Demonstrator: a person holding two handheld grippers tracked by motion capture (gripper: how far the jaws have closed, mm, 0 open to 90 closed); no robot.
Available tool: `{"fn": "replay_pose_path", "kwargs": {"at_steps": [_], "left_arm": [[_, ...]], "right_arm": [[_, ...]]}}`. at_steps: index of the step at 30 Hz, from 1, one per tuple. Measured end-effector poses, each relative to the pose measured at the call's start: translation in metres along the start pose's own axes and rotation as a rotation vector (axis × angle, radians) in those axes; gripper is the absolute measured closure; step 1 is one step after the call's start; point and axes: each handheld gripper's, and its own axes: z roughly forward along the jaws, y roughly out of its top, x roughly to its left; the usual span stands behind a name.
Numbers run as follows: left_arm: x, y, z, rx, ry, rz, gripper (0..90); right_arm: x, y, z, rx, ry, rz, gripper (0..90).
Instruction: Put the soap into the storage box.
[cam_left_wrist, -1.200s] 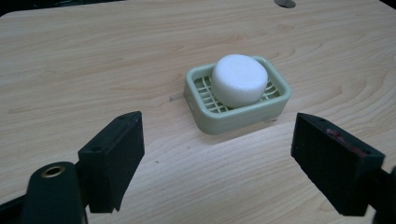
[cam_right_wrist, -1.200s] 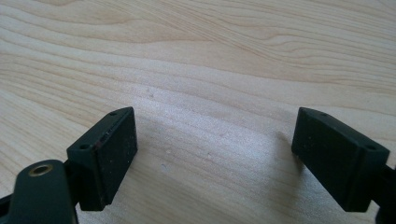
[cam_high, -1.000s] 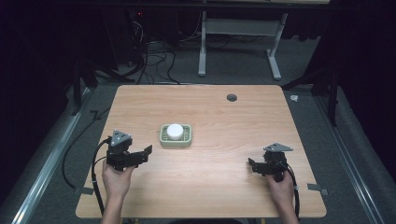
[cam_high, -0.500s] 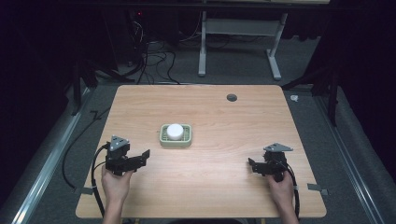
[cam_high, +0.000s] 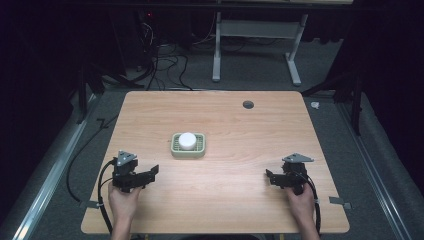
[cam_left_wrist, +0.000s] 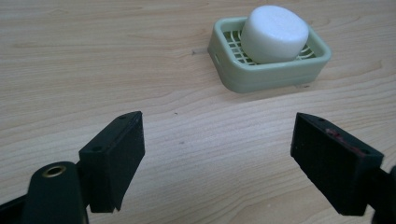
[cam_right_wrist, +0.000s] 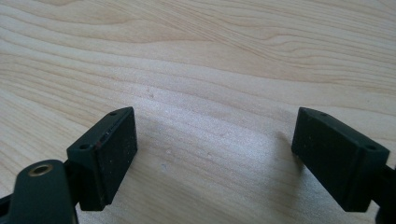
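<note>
- The left gripper (cam_high: 150, 172) sits lower on the table than it did a second ago, having drawn back toward the person's edge and away from the soap dish (cam_high: 188, 151); the right gripper (cam_high: 270, 176) has kept its place throughout.
- That retreat suggests the left hand is settling or lining up rather than closing in: by the look of it, no grab on the dish has begun.
- The soap dish, pale green and slatted, stands near the middle of the table (cam_high: 240, 130), with a white round soap (cam_high: 187, 140) resting inside it on the grid.
- From the left gripper view, the soap dish (cam_left_wrist: 268, 70) lies ahead of the jaws and off to one side, well apart from them, the soap (cam_left_wrist: 274, 32) sitting proud of its rim.
- The left gripper's jaws are spread wide with bare wood between them; they hold and touch nothing.
- The right gripper (cam_right_wrist: 212, 154) likewise has its jaws wide apart over bare wood, well to the right of the soap dish, gripping nothing.
</note>
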Motion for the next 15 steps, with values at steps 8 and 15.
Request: {"fn": "replay_pose_path", "kwargs": {"at_steps": [8, 15], "left_arm": [[0.000, -0.010, 0.010, 0.031, 0.003, -0.005, 18.4], [-0.001, -0.015, 0.018, 0.060, 0.010, 0.003, 18.4]], "right_arm": [[0.000, 0.000, 0.000, 0.000, -0.001, 0.001, 15.1], [0.000, 0.000, 0.000, 0.000, 0.000, 0.000, 15.1]]}}
